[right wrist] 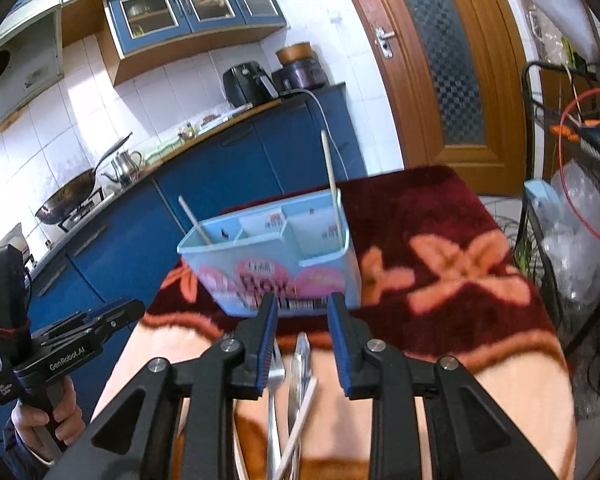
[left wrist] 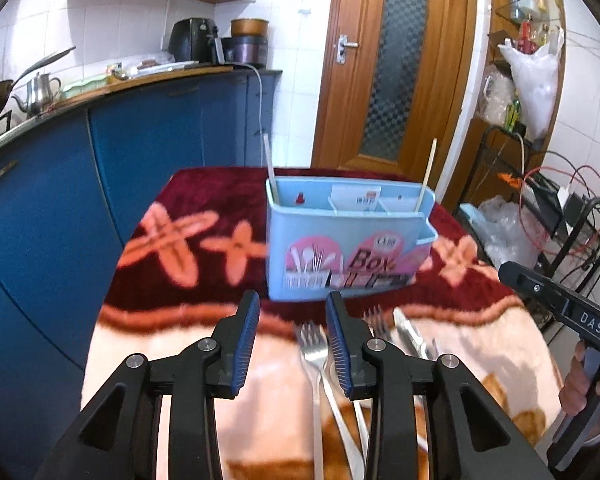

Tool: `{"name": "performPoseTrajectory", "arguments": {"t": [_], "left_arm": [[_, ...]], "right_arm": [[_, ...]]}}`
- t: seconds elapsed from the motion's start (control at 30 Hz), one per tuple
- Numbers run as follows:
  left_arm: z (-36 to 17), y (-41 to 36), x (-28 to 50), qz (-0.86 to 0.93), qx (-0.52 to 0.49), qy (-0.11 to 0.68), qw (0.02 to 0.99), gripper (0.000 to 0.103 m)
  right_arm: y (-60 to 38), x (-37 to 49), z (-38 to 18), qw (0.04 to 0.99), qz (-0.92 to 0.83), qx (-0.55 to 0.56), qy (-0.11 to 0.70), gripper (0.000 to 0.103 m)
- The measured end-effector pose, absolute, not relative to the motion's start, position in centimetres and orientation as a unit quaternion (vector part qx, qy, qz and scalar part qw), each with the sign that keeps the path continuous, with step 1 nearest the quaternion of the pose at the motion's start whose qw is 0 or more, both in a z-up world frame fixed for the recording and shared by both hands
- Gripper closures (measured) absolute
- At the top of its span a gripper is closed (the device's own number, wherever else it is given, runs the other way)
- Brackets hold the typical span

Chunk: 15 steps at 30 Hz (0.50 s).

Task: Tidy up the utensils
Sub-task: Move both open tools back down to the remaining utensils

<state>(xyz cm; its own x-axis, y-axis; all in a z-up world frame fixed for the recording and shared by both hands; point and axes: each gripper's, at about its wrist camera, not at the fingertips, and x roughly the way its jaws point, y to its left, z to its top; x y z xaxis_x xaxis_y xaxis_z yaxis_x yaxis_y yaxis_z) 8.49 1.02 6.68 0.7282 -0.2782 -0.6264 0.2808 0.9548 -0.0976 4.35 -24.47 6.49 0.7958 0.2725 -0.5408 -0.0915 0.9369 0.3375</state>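
While both pairs of tongs hung over the near end of the blanket-covered worktop (left wrist: 188,344), the loose cutlery lay directly beneath them, its long axes running from the bottom of each frame up toward the blue utensil box (left wrist: 342,240) at frame centre. In the left wrist view, the left tongs (left wrist: 294,340) stood apart with nothing clamped; one fork (left wrist: 312,344) lay in the gap close against the right-hand pad, tines toward the box, and a second fork (left wrist: 374,316) and a knife (left wrist: 410,330) lay just right of that pad. In the right wrist view, the right tongs (right wrist: 302,344) likewise stood apart and empty, with a fork handle (right wrist: 275,408), a metal piece too blurred to name, and a white chopstick (right wrist: 300,420) lying lengthwise between and below the pads. Two sticks already stood in the box's end compartments. Judged from this, each pair was aligned along the cutlery, and the box lay straight ahead.
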Motion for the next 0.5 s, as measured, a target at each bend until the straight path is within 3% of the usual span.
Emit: {"name": "performPoseTrajectory", "arguments": {"t": [0.5], "left_arm": [[2.2, 1.2, 7.7, -0.137, -0.008, 0.401, 0.906, 0.068]], "right_arm": [[-23.0, 3.3, 1.8, 0.906, 0.104, 0.135, 0.388, 0.069]]}}
